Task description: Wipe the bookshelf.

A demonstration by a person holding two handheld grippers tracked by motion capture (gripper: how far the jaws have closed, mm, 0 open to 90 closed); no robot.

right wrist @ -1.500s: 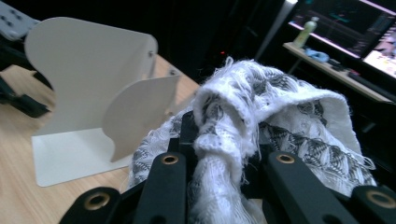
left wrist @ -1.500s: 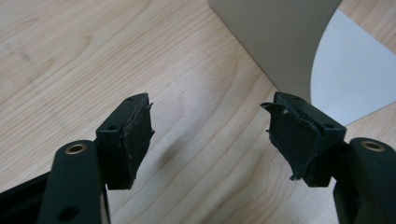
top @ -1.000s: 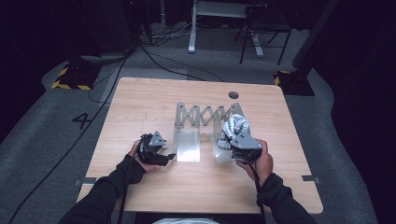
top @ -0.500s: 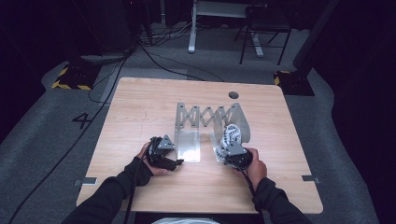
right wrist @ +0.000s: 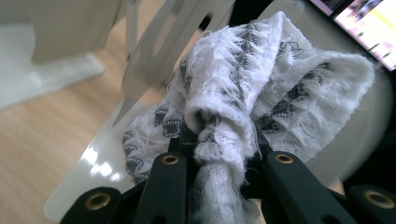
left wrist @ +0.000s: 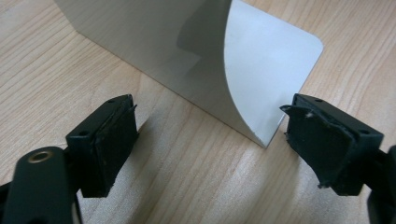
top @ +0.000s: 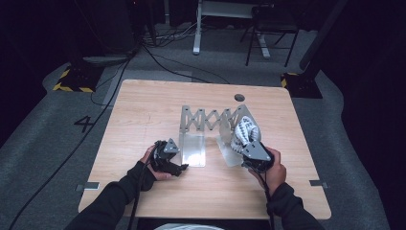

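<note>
In the right gripper view, the white, grey-patterned woven cloth (right wrist: pixel 243 107) hides the pads clamped on it, and its lower end runs off the bottom edge. In the left gripper view, the upright brushed-metal bracket plate (left wrist: pixel 196 51) is cut off at the top edge.

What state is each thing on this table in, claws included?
Left claw: open, jaws just widened, nothing between them.
Right claw: shut on the cloth.
Cloth: bunched, held against the rack's right plate.
Metal rack: upright, lattice stretched out.
Left plate: flat on the table, untouched.
</note>
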